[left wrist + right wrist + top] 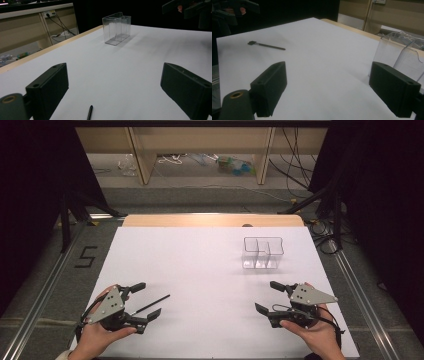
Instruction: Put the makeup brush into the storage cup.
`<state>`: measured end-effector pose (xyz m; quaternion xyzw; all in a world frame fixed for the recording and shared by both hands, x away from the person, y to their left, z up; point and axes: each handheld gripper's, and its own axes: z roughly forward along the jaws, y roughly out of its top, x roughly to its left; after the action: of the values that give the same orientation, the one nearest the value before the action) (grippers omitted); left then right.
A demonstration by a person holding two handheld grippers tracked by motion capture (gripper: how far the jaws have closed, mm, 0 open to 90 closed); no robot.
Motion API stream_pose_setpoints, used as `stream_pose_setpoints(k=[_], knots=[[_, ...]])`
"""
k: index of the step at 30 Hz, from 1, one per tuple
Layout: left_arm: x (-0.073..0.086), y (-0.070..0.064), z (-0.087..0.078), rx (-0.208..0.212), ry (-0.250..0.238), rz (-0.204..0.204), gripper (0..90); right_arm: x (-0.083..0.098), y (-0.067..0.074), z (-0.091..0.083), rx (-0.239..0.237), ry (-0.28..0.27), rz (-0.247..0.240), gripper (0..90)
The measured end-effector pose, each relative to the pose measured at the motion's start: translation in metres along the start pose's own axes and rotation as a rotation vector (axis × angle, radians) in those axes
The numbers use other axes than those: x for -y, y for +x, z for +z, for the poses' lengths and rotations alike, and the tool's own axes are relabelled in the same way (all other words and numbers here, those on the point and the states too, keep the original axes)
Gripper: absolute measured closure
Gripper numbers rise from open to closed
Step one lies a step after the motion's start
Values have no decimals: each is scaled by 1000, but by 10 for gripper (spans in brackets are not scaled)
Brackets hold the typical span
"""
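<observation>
A thin black stick [152,303] with a small wider head lies on the white table sheet [200,270], near the front left. My left gripper [147,300] rests open around it, one jaw on each side, neither touching it. One end of the stick [89,113] shows low between the wide-apart jaws of the left gripper [115,72]. My right gripper [268,297] sits open at the front right with nothing between its jaws. In the right gripper view the stick [265,45] lies far off, beyond the open right gripper [327,75].
A clear plastic container [262,252] with compartments stands at the back right of the sheet, also seen as the container [117,27] and the container [402,50] close by the right jaw. A wooden table edge [212,220] runs behind the sheet. Black drapes flank both sides.
</observation>
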<state>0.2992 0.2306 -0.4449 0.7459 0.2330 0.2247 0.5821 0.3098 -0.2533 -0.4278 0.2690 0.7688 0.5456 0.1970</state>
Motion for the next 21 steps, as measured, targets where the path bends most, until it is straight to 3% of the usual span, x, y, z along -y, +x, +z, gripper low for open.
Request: stream_pose_setpoints(k=[8,12,16,21], knots=[[-6,-1,2,-7,0,8,96,0,0,1,-8,-13,9,160],[-13,3,5,-18,73,42,138,-1,0,0,-1,1,6,161],[-23,13,10,-20,138,49,158,-1,-2,0,0,0,10,162],[-33,29,24,-27,257,37,198,-1,-1,-1,-5,15,31,164]])
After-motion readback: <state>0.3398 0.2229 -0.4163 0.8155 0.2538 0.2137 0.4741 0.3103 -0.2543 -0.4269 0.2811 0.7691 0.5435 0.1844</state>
